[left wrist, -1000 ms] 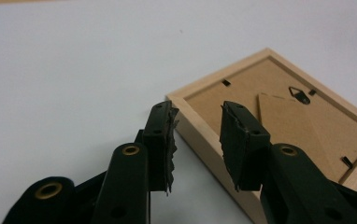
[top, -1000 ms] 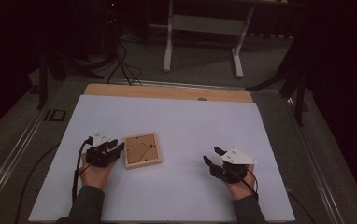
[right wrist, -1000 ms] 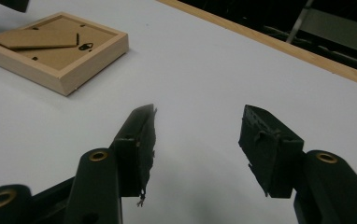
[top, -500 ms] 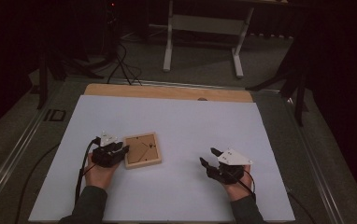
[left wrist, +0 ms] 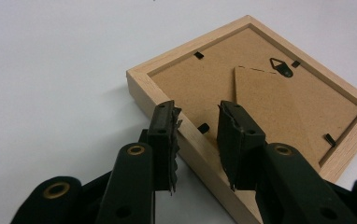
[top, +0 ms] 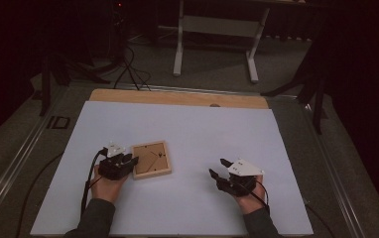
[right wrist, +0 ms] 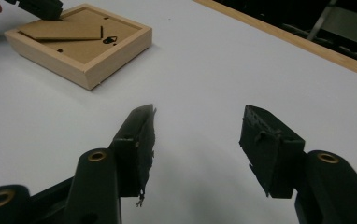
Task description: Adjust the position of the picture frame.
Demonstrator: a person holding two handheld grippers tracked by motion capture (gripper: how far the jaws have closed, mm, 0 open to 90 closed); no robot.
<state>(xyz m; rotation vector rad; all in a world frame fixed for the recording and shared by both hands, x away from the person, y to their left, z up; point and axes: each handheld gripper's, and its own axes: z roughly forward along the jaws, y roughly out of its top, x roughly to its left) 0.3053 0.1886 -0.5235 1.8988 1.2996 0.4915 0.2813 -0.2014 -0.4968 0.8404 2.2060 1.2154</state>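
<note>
Tongs (left wrist: 197, 126) closing over the face-down wooden frame's (left wrist: 260, 88) near edge

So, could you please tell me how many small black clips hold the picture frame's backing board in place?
4 show: one at the far-left edge, one near the hanger, one at the right edge, one between the left gripper's fingers. The fingers may hide more.
</note>
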